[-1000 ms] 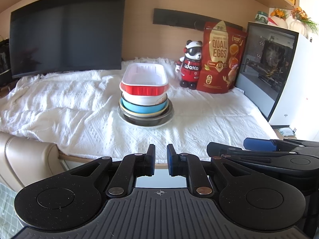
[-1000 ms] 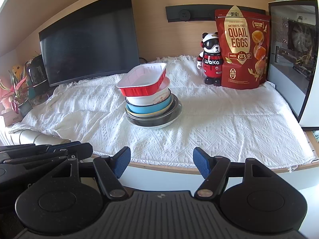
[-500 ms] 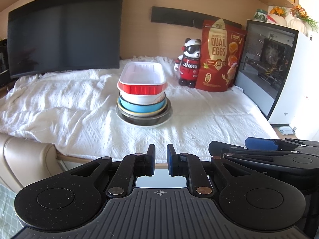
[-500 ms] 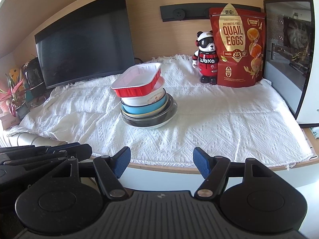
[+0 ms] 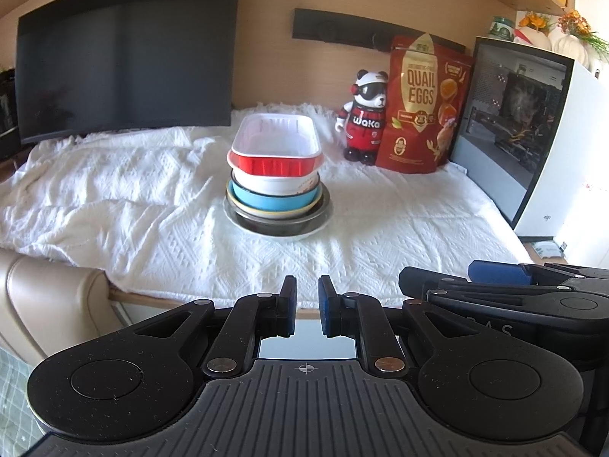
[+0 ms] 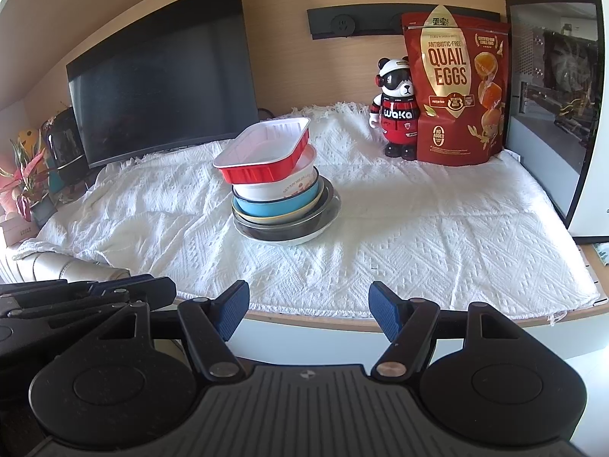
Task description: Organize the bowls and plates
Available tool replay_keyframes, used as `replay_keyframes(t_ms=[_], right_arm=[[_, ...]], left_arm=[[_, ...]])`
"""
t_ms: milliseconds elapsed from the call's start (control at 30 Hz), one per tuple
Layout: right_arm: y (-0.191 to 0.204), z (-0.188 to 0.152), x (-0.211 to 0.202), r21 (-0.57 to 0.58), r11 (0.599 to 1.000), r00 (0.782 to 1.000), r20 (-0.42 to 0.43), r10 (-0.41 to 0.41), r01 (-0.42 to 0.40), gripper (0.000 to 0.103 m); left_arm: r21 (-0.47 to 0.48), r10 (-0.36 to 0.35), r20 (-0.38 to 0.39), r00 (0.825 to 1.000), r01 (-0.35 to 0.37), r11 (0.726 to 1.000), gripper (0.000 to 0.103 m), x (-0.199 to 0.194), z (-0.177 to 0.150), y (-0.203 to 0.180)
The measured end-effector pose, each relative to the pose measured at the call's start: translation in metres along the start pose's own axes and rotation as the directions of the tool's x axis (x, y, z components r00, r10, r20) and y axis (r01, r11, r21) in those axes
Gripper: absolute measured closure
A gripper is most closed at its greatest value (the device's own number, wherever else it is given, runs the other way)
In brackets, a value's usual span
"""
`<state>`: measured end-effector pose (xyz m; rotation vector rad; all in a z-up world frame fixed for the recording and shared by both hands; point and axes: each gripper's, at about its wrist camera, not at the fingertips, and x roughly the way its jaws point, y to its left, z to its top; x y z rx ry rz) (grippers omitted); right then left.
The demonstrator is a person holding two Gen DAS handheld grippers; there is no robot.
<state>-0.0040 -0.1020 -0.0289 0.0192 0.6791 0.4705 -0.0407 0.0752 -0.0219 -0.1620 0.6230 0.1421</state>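
A stack of dishes stands mid-table on the white cloth point(image 5: 114, 198). On top is a red foil tray point(image 5: 276, 148) with a white inside, also in the right wrist view point(image 6: 262, 152). Under it sit a white bowl point(image 6: 281, 186), a blue bowl point(image 5: 274, 200), a cream plate and a dark metal dish point(image 6: 289, 226). My left gripper point(image 5: 307, 306) is nearly shut and empty, off the table's front edge. My right gripper point(image 6: 309, 310) is open and empty, also in front of the table; it shows at the right of the left wrist view point(image 5: 495, 278).
A dark monitor point(image 5: 125, 57) stands at the back left. A panda figure point(image 5: 363, 116), a red quail-egg bag point(image 5: 422, 103) and a white PC case point(image 5: 533, 133) stand at the back right. A beige chair point(image 5: 49, 297) is at the front left. Plants point(image 6: 23, 179) stand far left.
Both grippers have drifted slightly, so the stack sits a little differently in each view. Their jaws have not changed. Nothing on the table has moved.
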Motion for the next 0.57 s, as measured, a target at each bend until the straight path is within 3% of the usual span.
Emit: replay_keyframes(t_ms=[433,567], right_arm=[[0.009,0.004,0.014,-0.022,1.0,1.0,-0.023,-0.002,0.002,0.033],[0.012,0.009,0.025,-0.021,1.0,0.999,-0.035,-0.003,0.003,0.033]], left_arm=[[-0.037,-0.002,-0.026,1.0,0.001,0.999,0.088,0.012,0.003,0.017],[-0.044,0.037,-0.045,0.998,-0.039,0.998,0.088,0.02,0.007,0.029]])
